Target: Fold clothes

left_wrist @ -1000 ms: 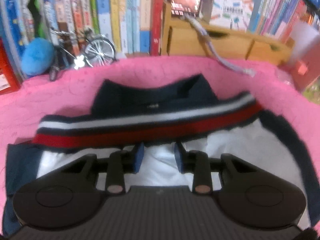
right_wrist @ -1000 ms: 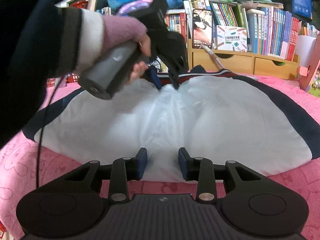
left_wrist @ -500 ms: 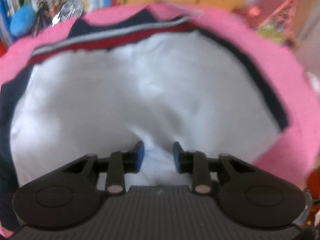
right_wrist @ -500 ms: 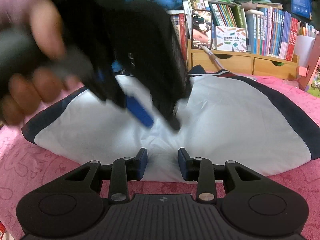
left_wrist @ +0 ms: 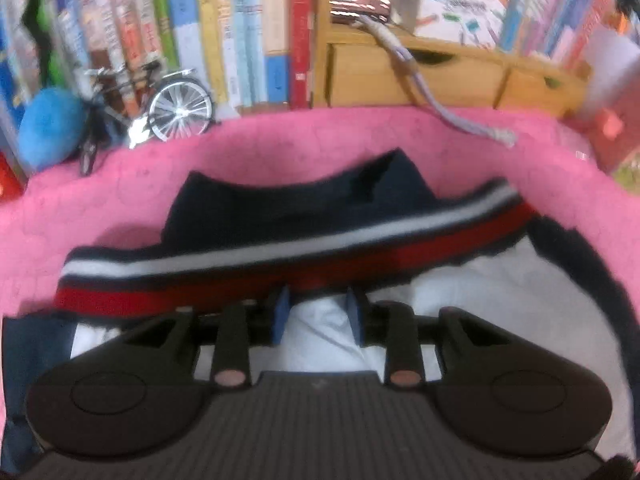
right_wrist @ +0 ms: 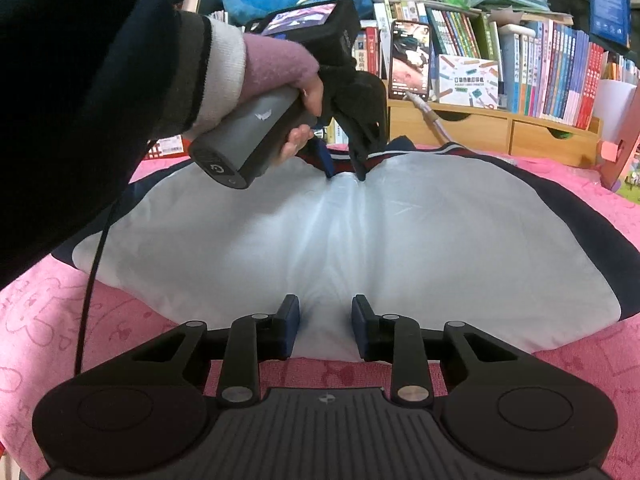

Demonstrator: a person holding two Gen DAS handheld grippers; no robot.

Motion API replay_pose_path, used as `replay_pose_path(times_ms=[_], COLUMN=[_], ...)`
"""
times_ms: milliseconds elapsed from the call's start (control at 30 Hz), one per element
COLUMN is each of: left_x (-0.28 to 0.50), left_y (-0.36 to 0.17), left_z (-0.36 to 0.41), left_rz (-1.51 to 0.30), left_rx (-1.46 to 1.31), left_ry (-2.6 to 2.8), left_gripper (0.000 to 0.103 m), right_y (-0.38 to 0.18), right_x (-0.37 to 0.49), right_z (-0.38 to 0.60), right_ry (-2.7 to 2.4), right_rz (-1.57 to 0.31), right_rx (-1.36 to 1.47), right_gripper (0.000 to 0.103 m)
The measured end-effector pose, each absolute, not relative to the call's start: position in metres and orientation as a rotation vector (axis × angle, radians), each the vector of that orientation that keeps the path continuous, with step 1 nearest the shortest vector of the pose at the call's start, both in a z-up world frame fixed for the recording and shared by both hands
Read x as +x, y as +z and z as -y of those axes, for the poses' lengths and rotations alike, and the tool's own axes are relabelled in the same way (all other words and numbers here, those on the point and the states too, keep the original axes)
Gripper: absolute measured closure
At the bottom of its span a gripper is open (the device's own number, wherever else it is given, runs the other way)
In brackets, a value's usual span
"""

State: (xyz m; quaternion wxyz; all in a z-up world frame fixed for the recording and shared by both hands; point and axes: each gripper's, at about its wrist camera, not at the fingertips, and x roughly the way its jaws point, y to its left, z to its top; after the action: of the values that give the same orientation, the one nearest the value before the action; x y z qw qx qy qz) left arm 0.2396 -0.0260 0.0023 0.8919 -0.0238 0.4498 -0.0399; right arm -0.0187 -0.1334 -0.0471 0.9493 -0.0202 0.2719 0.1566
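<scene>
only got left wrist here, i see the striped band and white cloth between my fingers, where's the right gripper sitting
observer: The right gripper is at the garment's near edge, on the side opposite the striped band. Its fingers stand apart with white cloth between them.
operator: is it lined up with mine
observer: Roughly. A run of creases goes straight down the white panel from the left gripper to the right one.
operator: is either one actually pinching
observer: I cannot tell. The cloth puckers toward both gaps, but the garment lies flat on the pink cover with no edge lifted.
</scene>
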Motion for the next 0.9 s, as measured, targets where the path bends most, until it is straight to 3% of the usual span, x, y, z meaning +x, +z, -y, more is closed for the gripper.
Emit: replay_pose_path(times_ms=[233, 433, 900], left_x=[0.159, 0.108, 0.255], left_y=[0.04, 0.026, -0.002], left_z=[0.022, 0.042, 0.034], left_rz=[-0.908, -1.05, -0.969], left_rx=[-0.064, 0.017, -0.016], left_ry=[-0.236, -0.313, -0.066], left_gripper=[0.074, 0.074, 0.073], right_y=[-0.048, -0.048, -0.048], right_x=[-0.017, -0.018, -0.017], right_z=[0.134, 0.135, 0.135], right_ry=[0.315, 0.313, 0.316], right_rz=[-0.55, -0.547, -0.548], right_rx=[-0.039, -0.038, -0.04], right_gripper=[0.073, 0.073, 0.073])
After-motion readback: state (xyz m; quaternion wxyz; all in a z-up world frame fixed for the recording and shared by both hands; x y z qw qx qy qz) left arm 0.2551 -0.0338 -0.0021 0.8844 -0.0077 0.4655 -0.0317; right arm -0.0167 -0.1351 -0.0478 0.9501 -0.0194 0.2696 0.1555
